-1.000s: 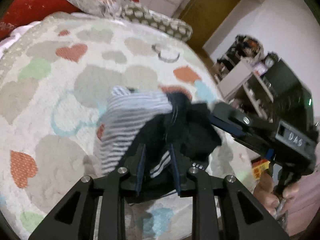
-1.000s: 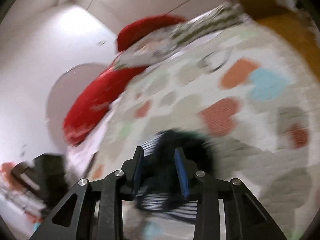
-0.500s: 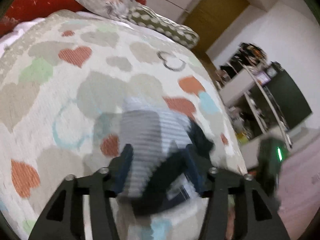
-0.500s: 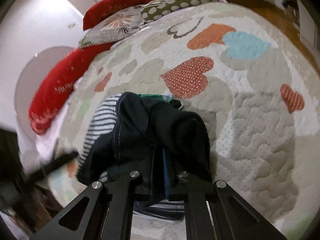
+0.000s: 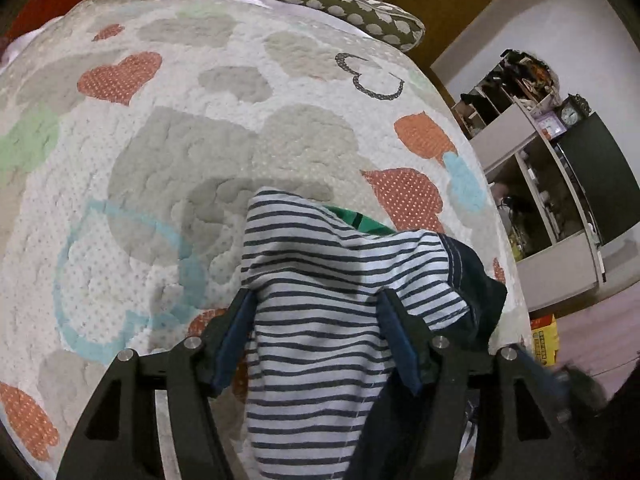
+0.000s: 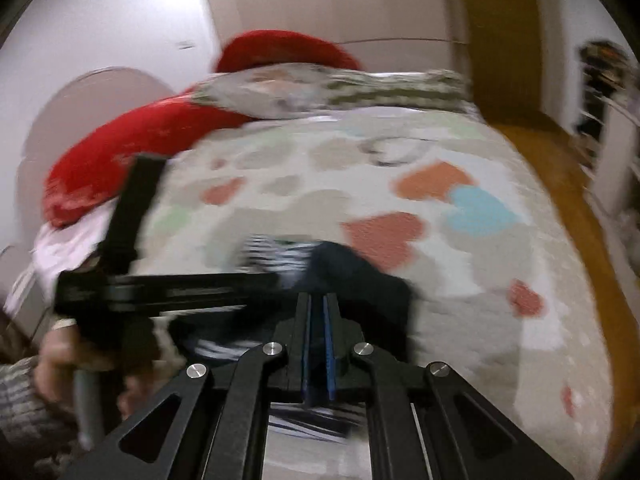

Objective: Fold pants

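Note:
The pants (image 5: pixel 336 304) are a crumpled bundle of white-and-dark striped cloth with dark navy cloth (image 5: pixel 476 280) on its right side, lying near the front edge of the bed. My left gripper (image 5: pixel 316 300) is open, its jaws standing on either side of the striped cloth. In the blurred right wrist view the bundle (image 6: pixel 356 276) lies just ahead of my right gripper (image 6: pixel 316 300), whose jaws are pressed together on the dark cloth. The left gripper's body (image 6: pixel 132 280) shows there at the left, held by a hand.
The bed has a white quilt with coloured hearts (image 5: pixel 200 128). A polka-dot pillow (image 5: pixel 340 4) and red cushions (image 6: pixel 132 148) lie at the head. Shelves and a dark cabinet (image 5: pixel 560 152) stand to the right of the bed, beside a wooden door (image 6: pixel 500 40).
My left gripper has opened from a narrow grip to wide jaws around the striped cloth. My right gripper has closed on the dark cloth and is moving, with the view blurred.

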`<state>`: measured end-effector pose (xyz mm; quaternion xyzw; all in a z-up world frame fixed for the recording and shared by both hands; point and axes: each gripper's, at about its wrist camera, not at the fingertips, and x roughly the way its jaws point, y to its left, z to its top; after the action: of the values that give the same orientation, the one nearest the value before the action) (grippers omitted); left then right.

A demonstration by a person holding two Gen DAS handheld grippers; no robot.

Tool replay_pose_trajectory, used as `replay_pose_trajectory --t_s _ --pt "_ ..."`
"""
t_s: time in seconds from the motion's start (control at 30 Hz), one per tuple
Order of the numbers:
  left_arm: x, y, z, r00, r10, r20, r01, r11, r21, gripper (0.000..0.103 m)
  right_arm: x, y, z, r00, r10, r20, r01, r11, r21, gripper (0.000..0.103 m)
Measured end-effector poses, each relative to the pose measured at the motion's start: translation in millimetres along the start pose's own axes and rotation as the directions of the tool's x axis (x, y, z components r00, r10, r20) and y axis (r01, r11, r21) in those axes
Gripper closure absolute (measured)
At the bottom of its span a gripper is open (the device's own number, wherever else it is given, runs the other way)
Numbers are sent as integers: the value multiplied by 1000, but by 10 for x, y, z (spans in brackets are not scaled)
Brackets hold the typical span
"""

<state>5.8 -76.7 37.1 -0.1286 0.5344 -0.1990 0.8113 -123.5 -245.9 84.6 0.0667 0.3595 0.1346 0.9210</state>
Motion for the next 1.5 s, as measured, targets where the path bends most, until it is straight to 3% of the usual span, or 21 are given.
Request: replay_pose_trajectory --t_s 0.1,0.17,0.3,0.47,0.57,0.63,0.73,0.77,0.8,0.83,0.9,1.03,1.13,1.2,1.27,1.33,1.4,1.43,1.5 --pt "-48 13 -49 1000 27 2 -27 1000 6 41 297 139 -74 998 41 -51 -44 998 -49 100" --pt "-103 25 -104 999 40 4 -40 999 18 41 459 126 -231 989 55 -134 -62 997 -42 100" --pt "-331 5 -256 997 58 50 -60 997 46 41 306 -40 -495 987 55 -152 -61 998 -34 100" --pt "-658 -147 -506 983 64 171 -84 990 110 41 102 -229 -520 984 66 -165 -64 998 16 100" --pt "-500 -237 -630 988 95 124 -117 975 189 41 3 -278 -524 989 17 -148 -13 1000 27 97" --pt "-368 -217 -706 991 114 75 -127 974 188 41 -6 -346 -511 989 10 -149 -2 998 57 97" --pt "-412 -167 -748 995 78 66 -88 983 162 40 -91 -452 -520 991 -17 -129 29 995 96 96" --pt "-475 -138 -740 997 38 68 -48 988 149 39 -137 -502 -522 993 -18 -112 30 993 110 94" --pt "-519 -115 -730 997 6 75 -17 991 136 37 -178 -565 -524 996 0 -92 13 990 140 81" --pt "-580 -81 -708 996 -25 90 14 993 118 31 -202 -619 -516 997 19 -76 -6 985 173 59" --pt "-659 -17 -662 990 -48 129 37 996 84 24 -262 -801 -499 998 63 -20 -55 959 278 34" --pt "-701 169 -528 987 -50 151 51 999 -5 22 -283 -1058 -480 990 125 61 -139 892 430 33" --pt "-728 187 -485 983 -58 177 62 998 -20 22 -305 -995 -354 988 127 91 -154 895 418 34" --pt "-707 142 -502 981 -61 187 63 998 -7 22 -282 -864 -180 970 206 132 -241 888 390 35" --pt "-602 57 -555 986 -46 159 45 999 15 22 -178 -741 0 932 324 164 -363 844 394 35" --pt "-447 -15 -622 992 -6 123 2 999 34 22 86 -622 173 862 477 172 -502 752 428 35" --pt "-273 -41 -683 995 36 90 -40 998 41 22 497 -508 295 789 599 132 -579 655 485 35" --pt "-235 -39 -710 995 49 91 -52 998 41 22 728 -463 320 777 624 89 -571 636 519 35" --pt "-211 -51 -729 992 58 110 -63 997 48 22 1040 -512 288 803 596 15 -488 643 589 39"
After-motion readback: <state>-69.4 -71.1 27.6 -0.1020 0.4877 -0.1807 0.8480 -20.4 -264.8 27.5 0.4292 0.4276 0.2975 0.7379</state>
